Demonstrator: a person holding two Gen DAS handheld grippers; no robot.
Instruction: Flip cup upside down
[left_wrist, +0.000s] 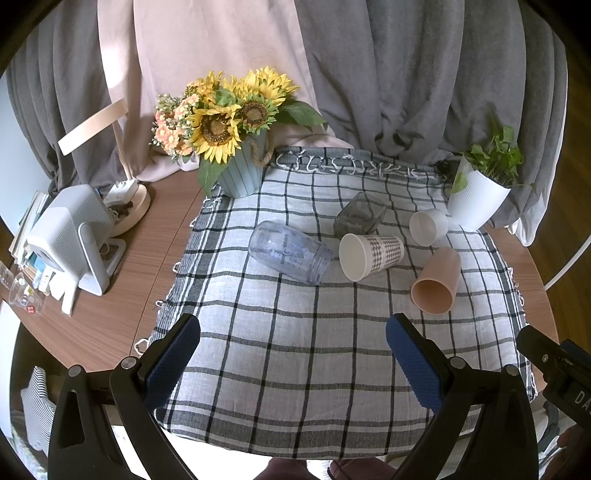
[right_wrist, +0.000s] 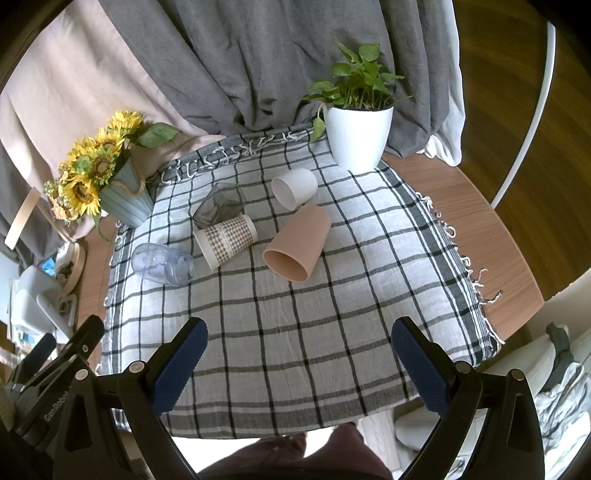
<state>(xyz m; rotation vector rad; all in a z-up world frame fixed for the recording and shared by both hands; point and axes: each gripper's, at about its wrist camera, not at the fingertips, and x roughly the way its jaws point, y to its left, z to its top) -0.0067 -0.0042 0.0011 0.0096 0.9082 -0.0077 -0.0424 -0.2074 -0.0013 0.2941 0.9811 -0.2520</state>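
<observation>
Five cups lie on their sides on the checked cloth (left_wrist: 295, 350).
Behind the checked paper cup (left_wrist: 369, 254) sit one sunflower pot (left_wrist: 242, 173) and one white plant pot (left_wrist: 474, 201); left gripper (left_wrist: 293, 363) and right gripper (right_wrist: 299, 365) are both spread wide, grasping nothing.

"GenRobot" reads on the left tool (right_wrist: 55, 398); the right tool (left_wrist: 565, 376) shows only "DA", cut off.

Five cups lie on their sides around the checked paper cup (left_wrist: 371, 255): clear plastic (left_wrist: 288, 255), grey glass (left_wrist: 359, 218), white (left_wrist: 428, 226), peach (left_wrist: 437, 286).
</observation>
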